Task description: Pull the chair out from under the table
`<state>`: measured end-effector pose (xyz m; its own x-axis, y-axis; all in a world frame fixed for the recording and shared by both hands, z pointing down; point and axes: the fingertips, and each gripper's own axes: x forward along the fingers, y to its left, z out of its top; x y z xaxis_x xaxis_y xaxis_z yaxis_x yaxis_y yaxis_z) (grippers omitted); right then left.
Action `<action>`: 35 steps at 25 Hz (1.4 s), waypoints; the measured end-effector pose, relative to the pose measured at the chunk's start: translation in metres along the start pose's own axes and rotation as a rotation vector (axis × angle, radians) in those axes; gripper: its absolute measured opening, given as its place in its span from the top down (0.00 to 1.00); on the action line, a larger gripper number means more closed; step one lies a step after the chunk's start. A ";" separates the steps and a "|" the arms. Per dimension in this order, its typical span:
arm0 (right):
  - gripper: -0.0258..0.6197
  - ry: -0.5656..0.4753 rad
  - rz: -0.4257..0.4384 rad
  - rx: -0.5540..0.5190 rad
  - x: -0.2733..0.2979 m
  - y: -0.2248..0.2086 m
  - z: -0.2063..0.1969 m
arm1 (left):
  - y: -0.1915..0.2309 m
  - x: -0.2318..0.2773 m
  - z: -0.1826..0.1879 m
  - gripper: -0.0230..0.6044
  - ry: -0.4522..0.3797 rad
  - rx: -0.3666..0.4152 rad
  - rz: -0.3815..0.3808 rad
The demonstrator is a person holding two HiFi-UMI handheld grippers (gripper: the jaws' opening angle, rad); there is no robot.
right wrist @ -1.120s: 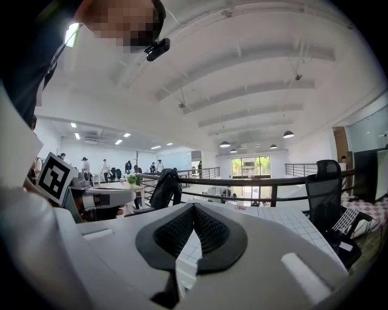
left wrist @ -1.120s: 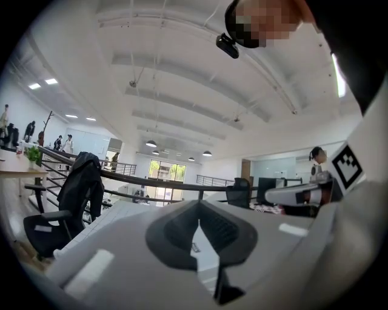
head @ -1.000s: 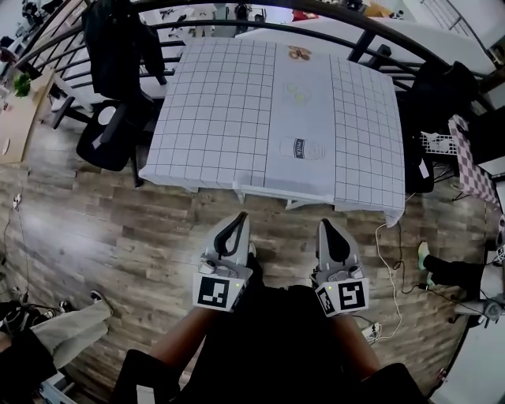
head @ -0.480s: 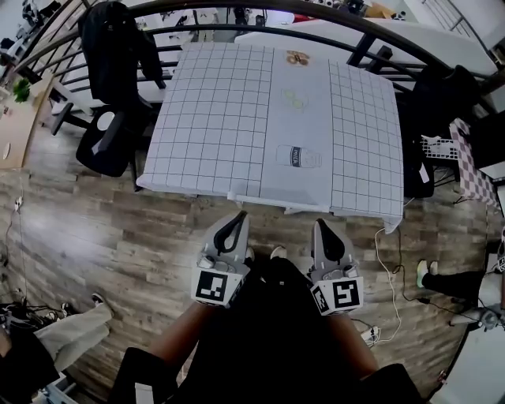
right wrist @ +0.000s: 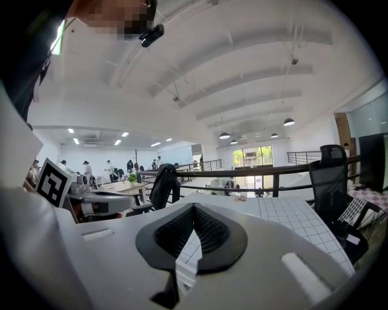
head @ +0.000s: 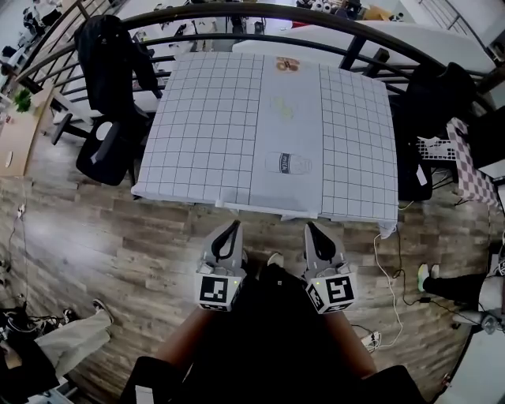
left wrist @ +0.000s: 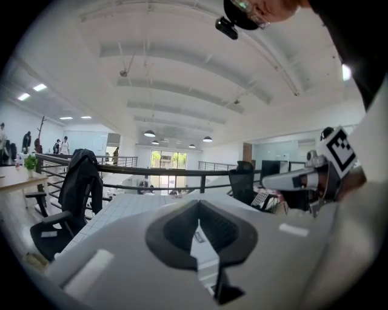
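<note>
The table (head: 205, 118) wears a white cloth with a grid pattern and fills the middle of the head view. Any chair tucked under it is hidden by the cloth. My left gripper (head: 233, 227) and right gripper (head: 308, 228) hang side by side just short of the table's near edge, both shut with nothing between their fingers. In the left gripper view my left gripper (left wrist: 197, 226) points level over the tabletop (left wrist: 127, 206), its jaws together. The right gripper view shows the same: my right gripper (right wrist: 193, 212) is shut, facing the gridded cloth (right wrist: 291, 218).
A black office chair (head: 106, 146) with a dark jacket (head: 106, 55) on it stands at the table's left. A dark railing (head: 237, 11) curves behind. Another black chair (head: 438, 91) is at the right. A cable (head: 392, 272) lies on the wood floor; a person's legs (head: 75, 335) are at the lower left.
The table has come closer to me in the head view. Both grippers have moved forward toward its near edge and a little lower, staying shut.
</note>
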<state>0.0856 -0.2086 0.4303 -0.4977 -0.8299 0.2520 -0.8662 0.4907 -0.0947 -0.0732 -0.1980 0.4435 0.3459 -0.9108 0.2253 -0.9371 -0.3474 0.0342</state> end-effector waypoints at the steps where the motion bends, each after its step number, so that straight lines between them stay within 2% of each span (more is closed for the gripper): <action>1: 0.96 0.018 -0.002 -0.002 0.001 -0.002 -0.004 | -0.003 0.004 -0.007 0.95 0.028 0.014 -0.019; 4: 0.96 0.072 0.004 -0.030 0.006 -0.002 -0.014 | -0.007 0.014 -0.023 0.95 0.081 0.039 -0.077; 7: 0.96 0.151 0.065 -0.057 0.019 -0.001 -0.033 | -0.006 0.029 -0.037 0.95 0.140 0.087 -0.127; 9: 0.96 0.205 0.106 -0.087 0.029 -0.003 -0.049 | -0.009 0.041 -0.052 0.95 0.206 0.134 -0.183; 12: 0.96 0.283 0.137 -0.206 0.039 -0.006 -0.072 | -0.008 0.055 -0.076 0.93 0.303 0.239 -0.256; 14: 0.92 0.344 0.178 -0.287 0.049 -0.009 -0.089 | -0.009 0.065 -0.100 0.80 0.425 0.275 -0.321; 16: 0.83 0.446 0.249 -0.345 0.061 -0.012 -0.116 | -0.011 0.073 -0.125 0.70 0.546 0.298 -0.381; 17: 0.80 0.499 0.288 -0.371 0.067 -0.013 -0.130 | -0.012 0.077 -0.135 0.69 0.582 0.330 -0.405; 19: 0.80 0.583 0.356 -0.421 0.079 -0.013 -0.153 | -0.015 0.084 -0.152 0.68 0.618 0.437 -0.455; 21: 0.80 0.631 0.397 -0.468 0.090 -0.013 -0.171 | -0.019 0.090 -0.167 0.67 0.645 0.521 -0.506; 22: 0.80 0.644 0.412 -0.488 0.095 -0.012 -0.177 | -0.019 0.094 -0.175 0.67 0.663 0.540 -0.526; 27: 0.80 0.709 0.500 -0.599 0.115 -0.007 -0.205 | -0.019 0.114 -0.209 0.67 0.755 0.606 -0.608; 29: 0.80 0.748 0.532 -0.637 0.118 -0.006 -0.216 | -0.019 0.118 -0.216 0.67 0.782 0.599 -0.636; 32: 0.80 0.807 0.564 -0.674 0.121 -0.009 -0.237 | -0.015 0.127 -0.224 0.67 0.811 0.528 -0.633; 35: 0.79 0.864 0.597 -0.748 0.118 -0.012 -0.269 | -0.012 0.127 -0.245 0.66 0.850 0.563 -0.617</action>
<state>0.0493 -0.2412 0.7207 -0.3636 -0.1297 0.9225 -0.1459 0.9860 0.0811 -0.0300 -0.2548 0.7100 0.3898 -0.1900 0.9011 -0.3974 -0.9174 -0.0215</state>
